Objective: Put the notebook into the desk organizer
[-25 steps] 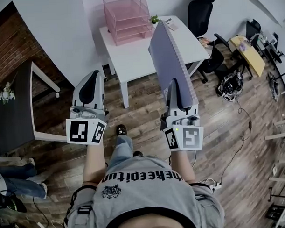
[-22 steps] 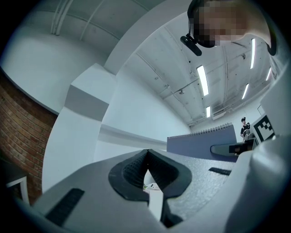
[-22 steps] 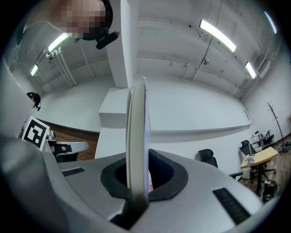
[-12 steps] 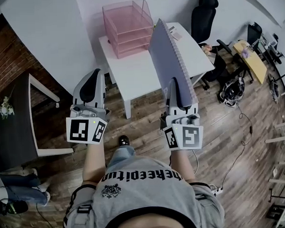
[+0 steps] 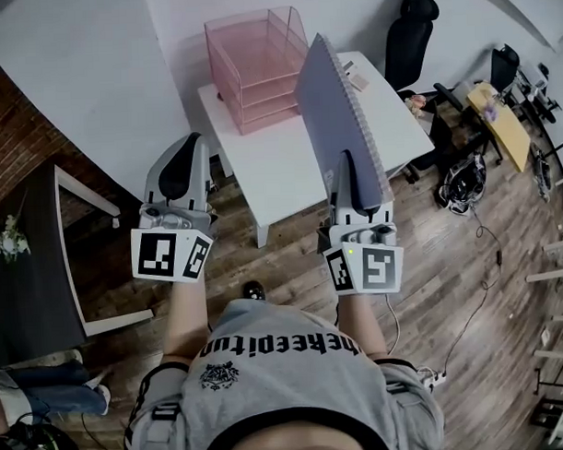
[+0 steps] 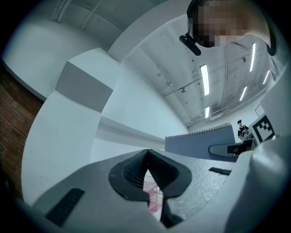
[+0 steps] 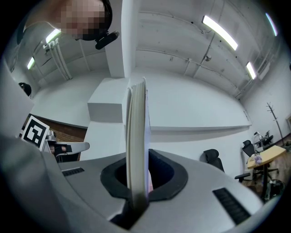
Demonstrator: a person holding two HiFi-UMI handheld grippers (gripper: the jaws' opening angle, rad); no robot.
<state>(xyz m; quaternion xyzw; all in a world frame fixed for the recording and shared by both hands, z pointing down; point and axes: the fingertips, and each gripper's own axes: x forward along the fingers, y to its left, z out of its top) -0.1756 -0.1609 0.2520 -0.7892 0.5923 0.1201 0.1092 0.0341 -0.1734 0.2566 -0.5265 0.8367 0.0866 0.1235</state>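
Ahead of both pairs of jaws stands the white square table (image 5: 280, 173). Its near half is bare, so open room lies between the jaws and the pink translucent stacked desk organizer (image 5: 256, 68), which sits at the table's far left corner, ahead of the left gripper (image 5: 188, 140). A white wall (image 5: 119, 68) closes the space just behind it. The blue-grey spiral notebook (image 5: 333, 107), upright in the right gripper (image 5: 349, 160), rises ahead of those jaws and screens the table's right side. A dark table (image 5: 24, 247) stands left of the left jaws, and a black office chair (image 5: 406, 35) stands well beyond the right ones.

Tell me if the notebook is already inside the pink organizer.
No, the right gripper holds the notebook upright, outside the organizer on the table.
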